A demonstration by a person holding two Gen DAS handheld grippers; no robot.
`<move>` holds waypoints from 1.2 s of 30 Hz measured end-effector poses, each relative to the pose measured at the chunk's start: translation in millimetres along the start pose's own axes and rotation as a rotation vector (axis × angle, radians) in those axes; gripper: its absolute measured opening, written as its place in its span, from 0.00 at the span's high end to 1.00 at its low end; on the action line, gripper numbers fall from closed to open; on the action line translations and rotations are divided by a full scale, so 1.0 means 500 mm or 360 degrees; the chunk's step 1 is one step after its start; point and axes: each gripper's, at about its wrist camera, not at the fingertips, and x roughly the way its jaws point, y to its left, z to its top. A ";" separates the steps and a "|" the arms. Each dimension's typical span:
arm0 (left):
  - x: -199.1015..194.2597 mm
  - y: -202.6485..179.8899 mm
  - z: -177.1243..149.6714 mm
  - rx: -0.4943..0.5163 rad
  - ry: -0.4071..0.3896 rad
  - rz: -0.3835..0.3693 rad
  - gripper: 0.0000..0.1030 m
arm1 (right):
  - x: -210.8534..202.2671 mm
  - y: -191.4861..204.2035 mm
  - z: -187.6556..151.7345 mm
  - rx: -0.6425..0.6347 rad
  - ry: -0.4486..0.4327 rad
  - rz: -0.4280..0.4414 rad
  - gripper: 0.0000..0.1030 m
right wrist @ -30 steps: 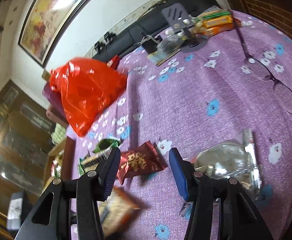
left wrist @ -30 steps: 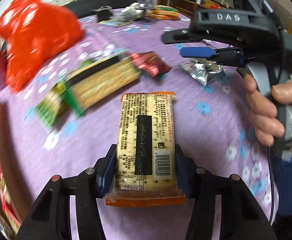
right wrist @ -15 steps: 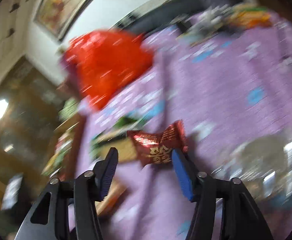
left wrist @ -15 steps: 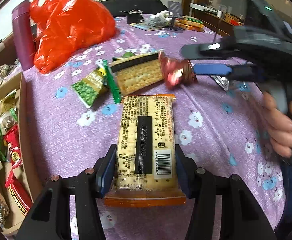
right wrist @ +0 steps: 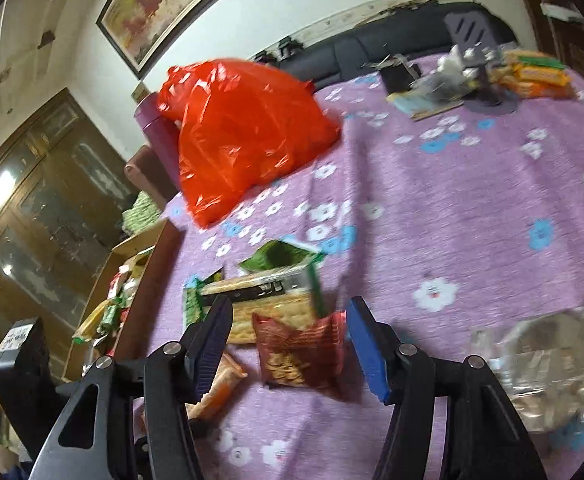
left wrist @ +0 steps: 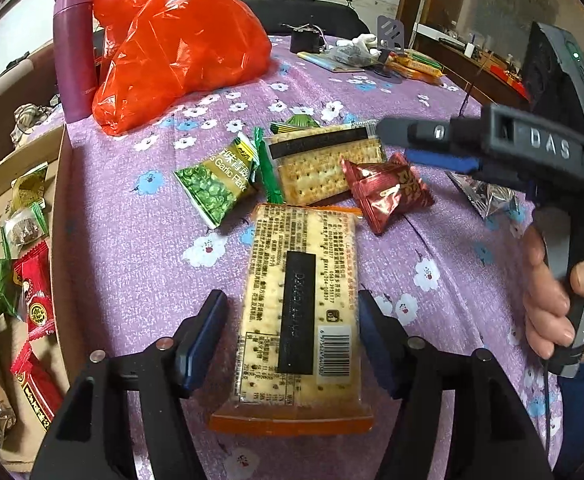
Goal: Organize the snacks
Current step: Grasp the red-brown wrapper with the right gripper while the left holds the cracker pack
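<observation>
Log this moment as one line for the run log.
left gripper: jaws opening, orange-edged cracker pack between, untouched | right gripper: open around red snack packet | cardboard box: snacks inside

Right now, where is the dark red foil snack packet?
Dark red foil snack packet lies on the purple floral cloth between the right claw's open jaws, beside the green-edged cracker pack.
</observation>
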 end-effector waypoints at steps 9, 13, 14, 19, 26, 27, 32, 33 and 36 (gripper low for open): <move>-0.004 0.007 -0.006 -0.0020 -0.0050 0.0037 0.49 | -0.034 -0.011 -0.018 0.0060 0.0132 0.0149 0.37; -0.009 0.013 -0.005 -0.0046 -0.0081 0.0035 0.49 | -0.043 0.031 -0.021 -0.0156 0.0002 -0.0024 0.37; -0.013 0.015 -0.006 -0.0055 -0.0097 0.0038 0.49 | -0.042 0.042 -0.023 -0.0199 -0.0009 -0.0016 0.37; -0.019 0.028 -0.006 -0.0111 -0.0126 0.0034 0.49 | -0.009 0.072 -0.031 -0.0309 -0.0004 -0.0006 0.37; -0.022 0.038 -0.007 -0.0147 -0.0141 0.0043 0.49 | 0.022 0.080 -0.053 -0.0446 0.0235 -0.0024 0.37; -0.022 0.038 -0.007 -0.0151 -0.0139 0.0041 0.49 | 0.025 0.080 -0.060 -0.0476 0.0282 -0.0021 0.38; -0.022 0.034 -0.006 -0.0135 -0.0140 0.0054 0.49 | 0.023 0.082 -0.063 -0.0473 0.0204 -0.0116 0.38; -0.021 0.032 -0.006 -0.0130 -0.0139 0.0054 0.49 | 0.025 0.087 -0.065 -0.0485 0.0193 -0.0134 0.38; -0.022 0.029 -0.007 -0.0115 -0.0146 0.0059 0.49 | 0.042 0.108 -0.077 -0.0586 0.0207 -0.0245 0.66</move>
